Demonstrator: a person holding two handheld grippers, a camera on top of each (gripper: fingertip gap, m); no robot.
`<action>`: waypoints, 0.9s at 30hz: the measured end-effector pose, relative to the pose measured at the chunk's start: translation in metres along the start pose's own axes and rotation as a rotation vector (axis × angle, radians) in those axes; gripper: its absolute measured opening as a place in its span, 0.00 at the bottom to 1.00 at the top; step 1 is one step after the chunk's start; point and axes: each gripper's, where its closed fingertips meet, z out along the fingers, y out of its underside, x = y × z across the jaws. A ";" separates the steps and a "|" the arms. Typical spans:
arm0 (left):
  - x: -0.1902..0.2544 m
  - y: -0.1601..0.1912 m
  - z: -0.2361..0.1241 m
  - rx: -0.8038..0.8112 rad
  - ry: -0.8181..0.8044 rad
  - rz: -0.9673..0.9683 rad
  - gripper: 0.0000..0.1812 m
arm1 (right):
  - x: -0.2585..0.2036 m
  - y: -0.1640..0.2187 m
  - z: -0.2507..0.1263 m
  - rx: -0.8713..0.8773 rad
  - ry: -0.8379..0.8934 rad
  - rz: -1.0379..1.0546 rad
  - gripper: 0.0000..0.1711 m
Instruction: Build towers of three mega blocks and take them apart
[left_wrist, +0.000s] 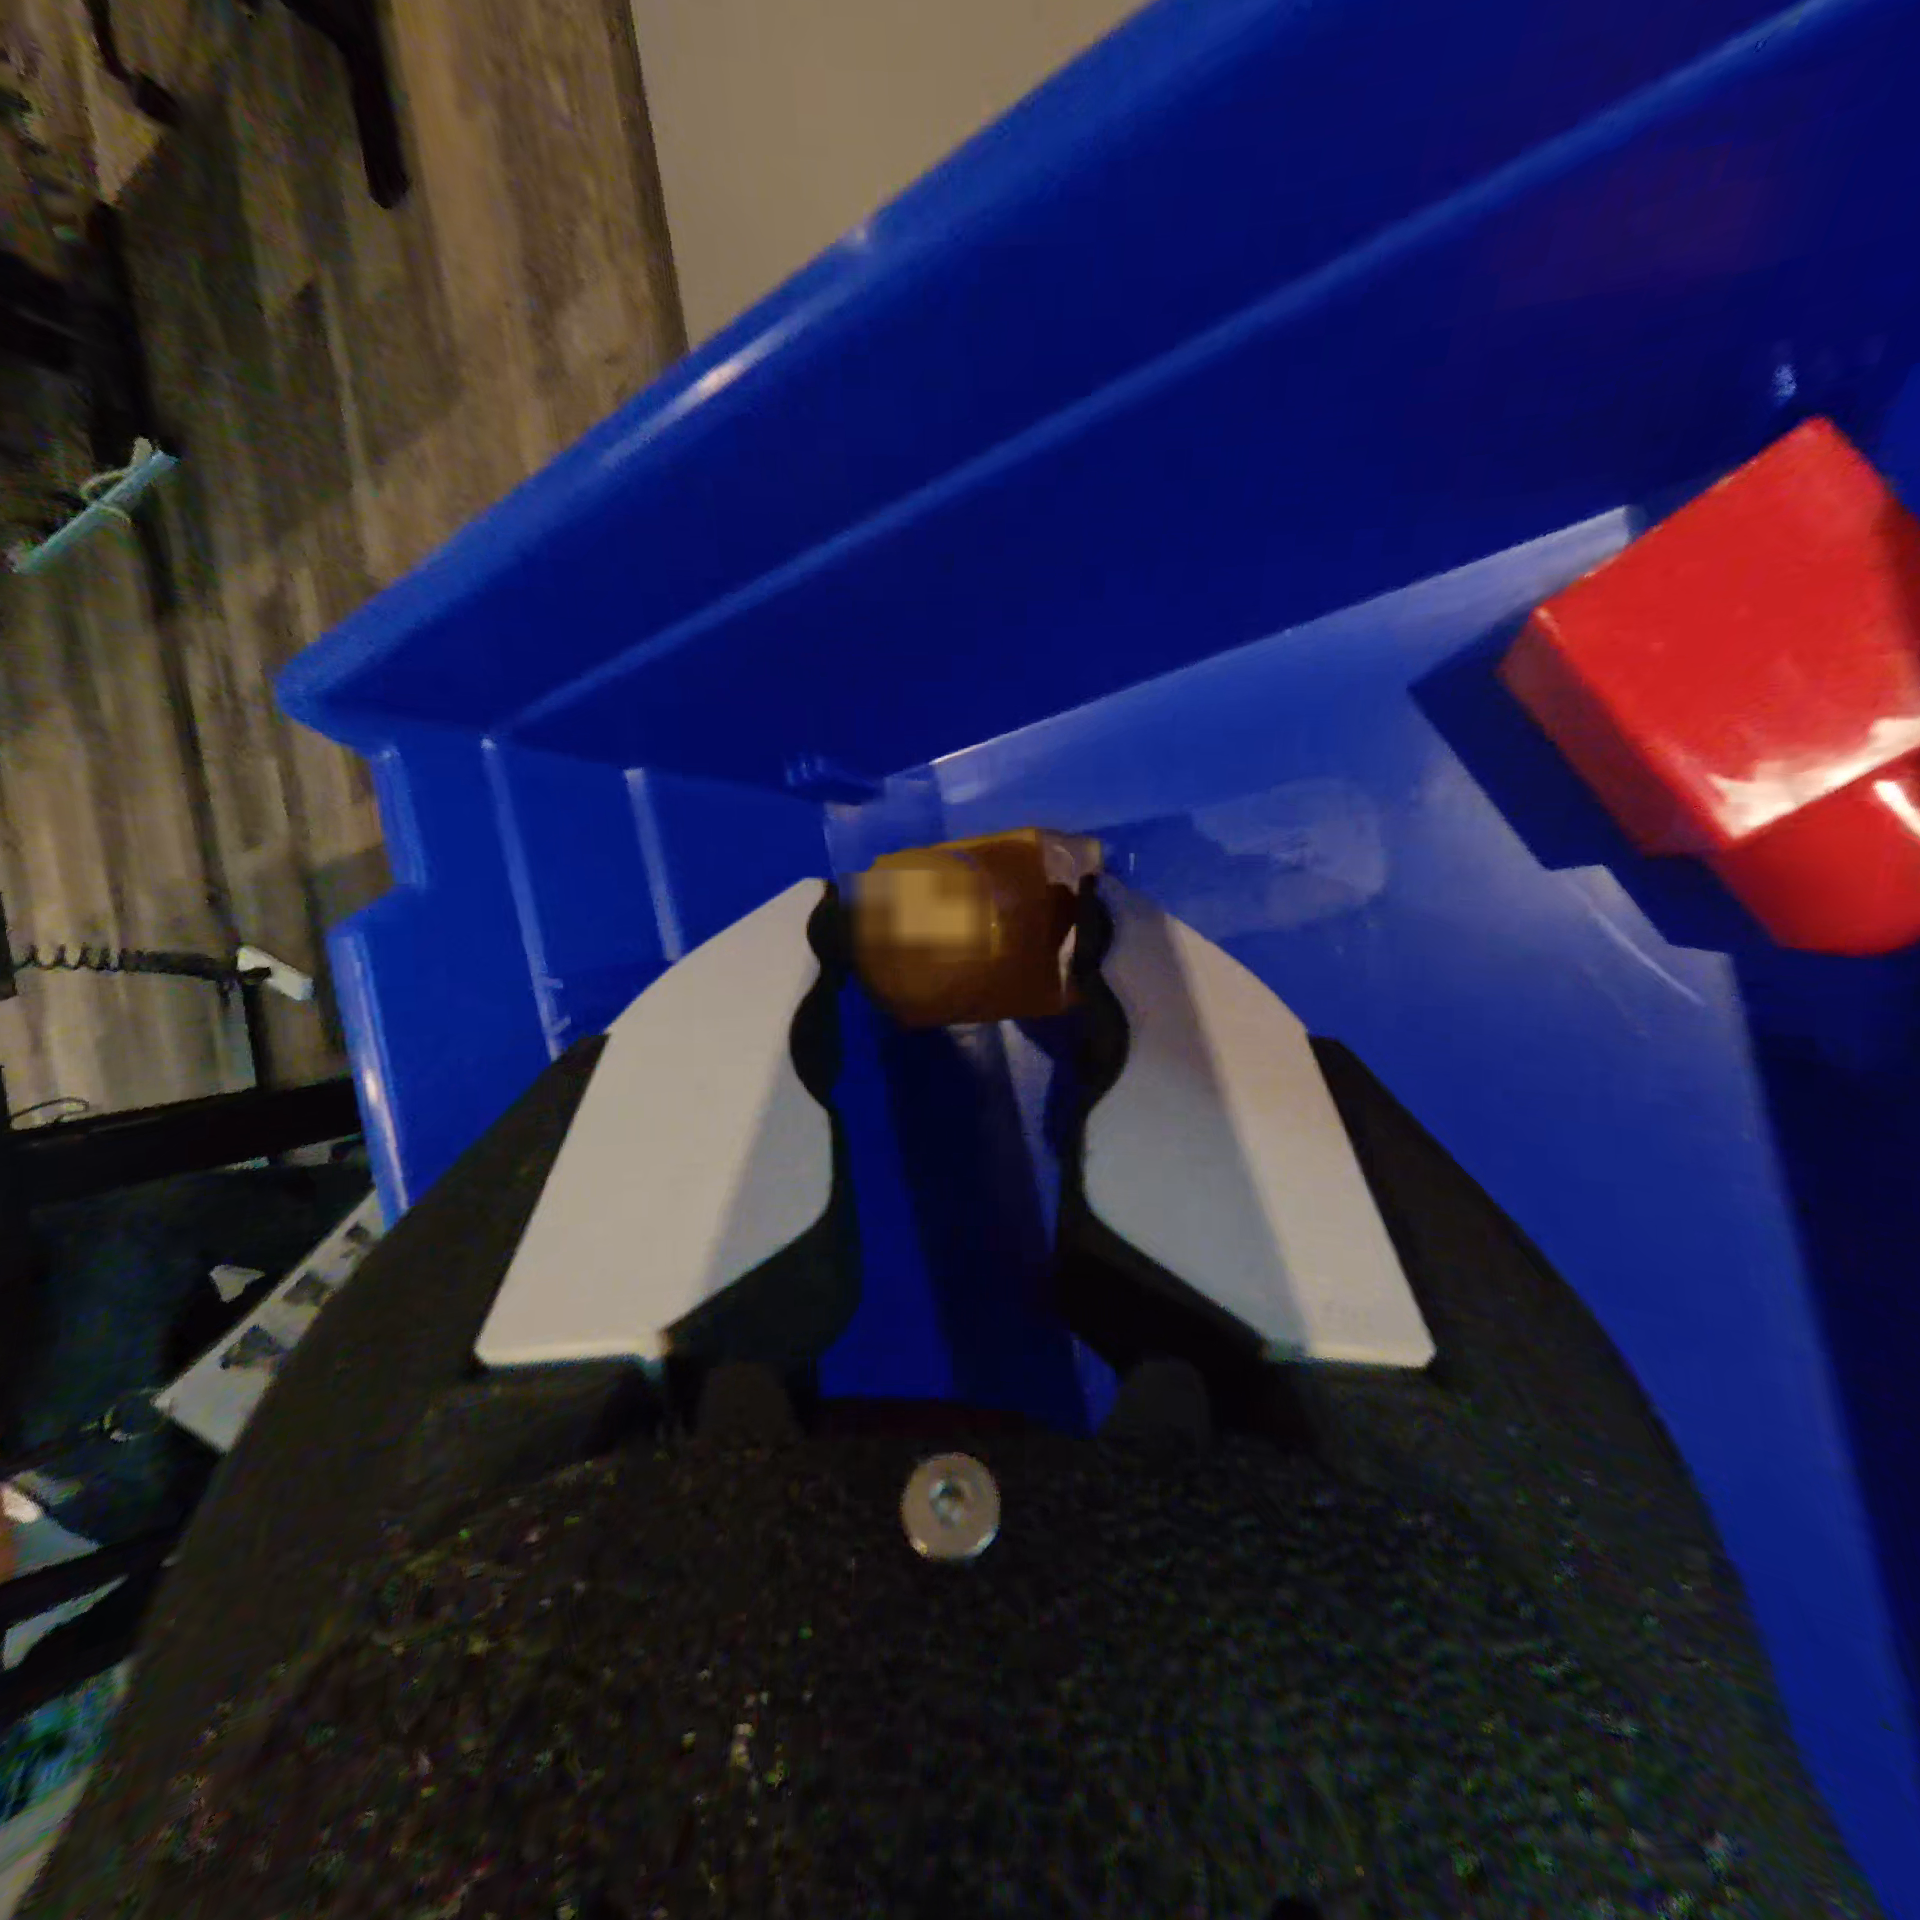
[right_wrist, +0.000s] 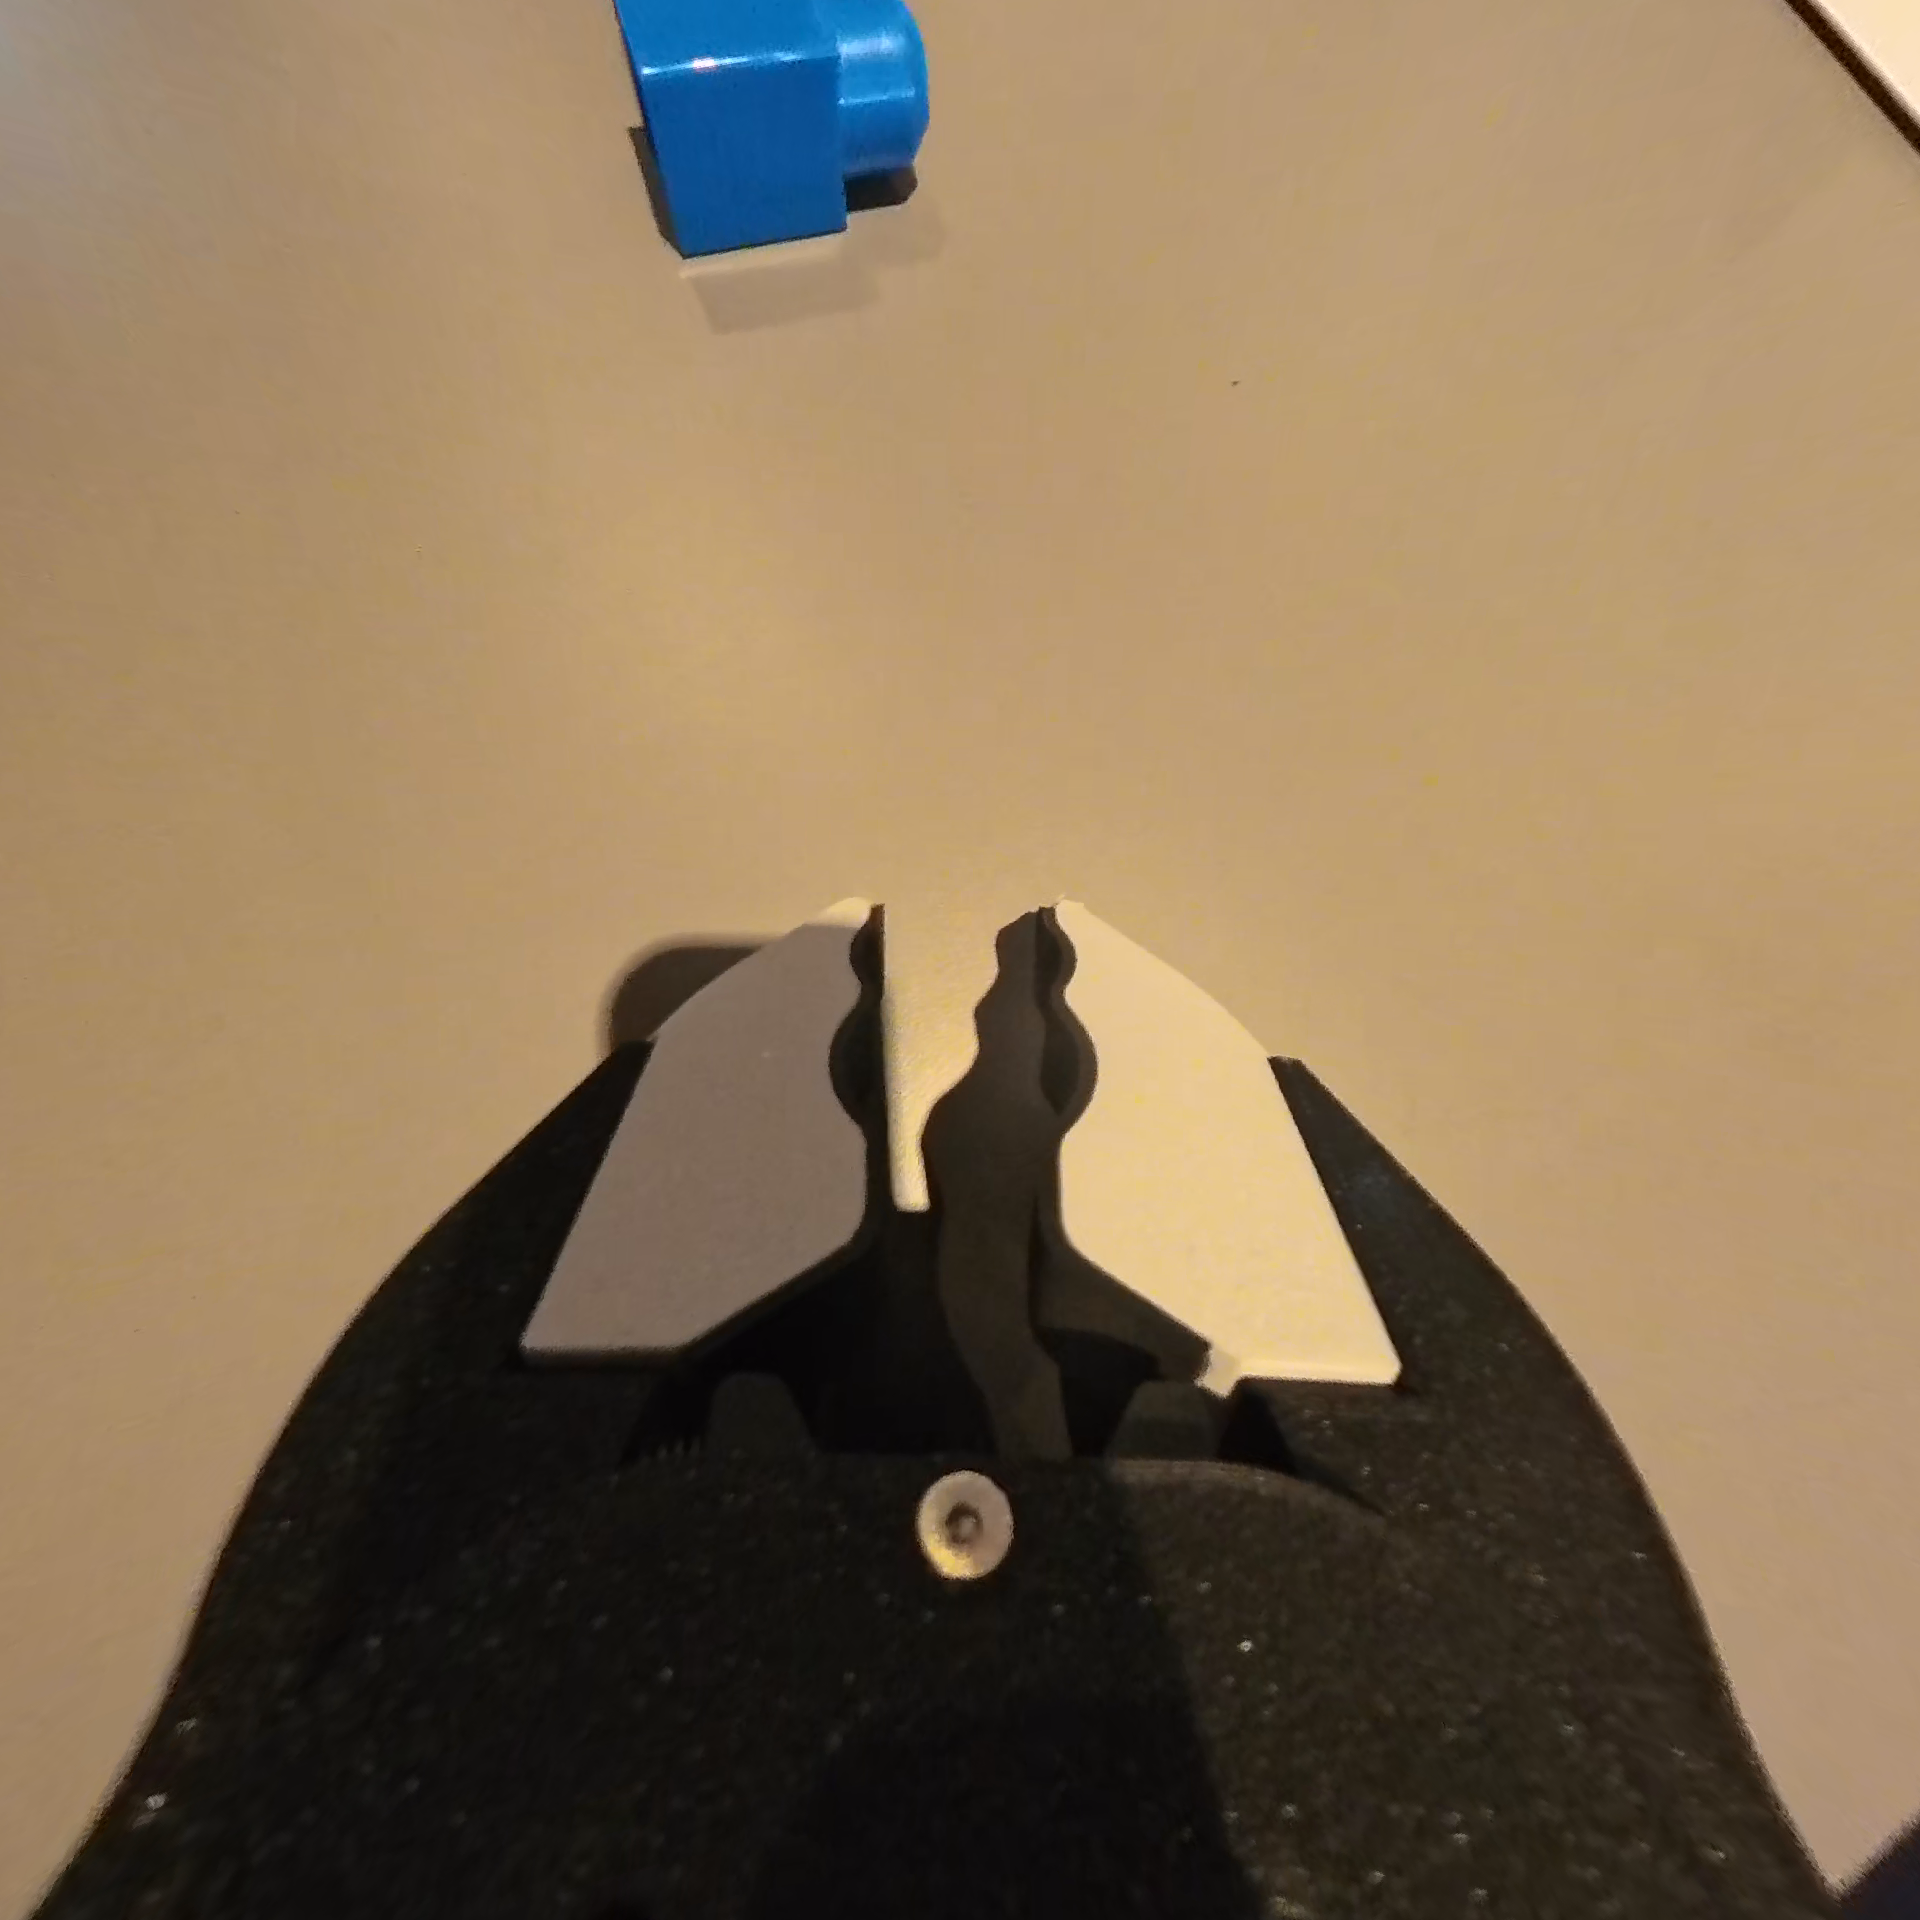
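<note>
In the left wrist view my left gripper (left_wrist: 956, 920) is shut on a small yellow-brown mega block (left_wrist: 997, 945) held between its fingertips inside a blue plastic bin (left_wrist: 1143, 468). A red mega block (left_wrist: 1745, 707) lies on the bin's floor to the right, apart from the gripper. In the right wrist view my right gripper (right_wrist: 961, 925) hovers empty over the beige table (right_wrist: 1039, 571), its jaws only a narrow gap apart. A blue mega block (right_wrist: 758, 135) lies on its side on the table well ahead of it, slightly to the left.
The bin's walls and rim rise close around the left gripper. Beyond the bin a wood-patterned floor (left_wrist: 312, 520) and dark stands (left_wrist: 156, 1143) show at the left. A table edge (right_wrist: 1870, 94) runs across the top right corner of the right wrist view. The left gripper's tips are roughly 70 centimetres from the right gripper's.
</note>
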 end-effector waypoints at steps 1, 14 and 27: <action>0.003 -0.001 -0.003 0.008 0.025 -0.011 0.22 | 0.000 0.000 0.000 0.001 0.000 -0.002 0.16; 0.274 -0.129 -0.241 0.562 0.399 0.595 0.20 | -0.003 0.000 -0.001 0.008 -0.005 -0.025 0.16; 0.434 -0.040 -0.214 0.395 0.641 0.872 0.25 | -0.005 0.000 -0.002 0.012 -0.013 -0.036 0.16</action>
